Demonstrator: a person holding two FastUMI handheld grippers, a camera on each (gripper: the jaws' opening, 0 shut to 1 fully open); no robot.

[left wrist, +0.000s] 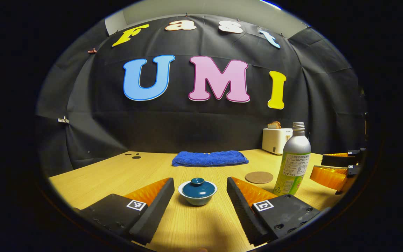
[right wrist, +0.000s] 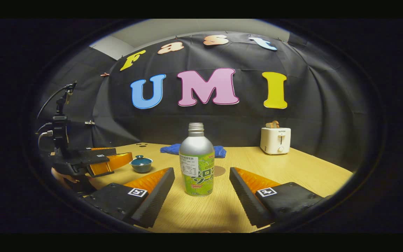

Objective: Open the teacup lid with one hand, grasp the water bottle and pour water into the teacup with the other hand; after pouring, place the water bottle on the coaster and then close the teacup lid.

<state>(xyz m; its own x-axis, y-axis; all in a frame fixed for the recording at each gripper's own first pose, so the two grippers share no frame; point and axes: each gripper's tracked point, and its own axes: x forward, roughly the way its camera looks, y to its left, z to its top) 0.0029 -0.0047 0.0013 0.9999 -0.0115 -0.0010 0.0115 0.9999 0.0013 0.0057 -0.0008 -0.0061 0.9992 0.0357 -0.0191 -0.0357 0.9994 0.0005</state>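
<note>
Left hand-held gripper (left wrist: 198, 196) stands open, teacup (left wrist: 197, 192) centred ahead, lid (left wrist: 198, 187) on. Recommend closing squarely on the knob. Right hand-held gripper (right wrist: 201, 196) open before water bottle (right wrist: 197, 161).

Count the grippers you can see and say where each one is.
2. The left gripper is open around the teacup; the right gripper is open around the water bottle. Both hover over the table.

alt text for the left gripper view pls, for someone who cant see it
The left gripper is open, its fingers either side of a lidded teacup on a wooden table. A water bottle stands to the right beside a round coaster, a blue towel behind.
</note>
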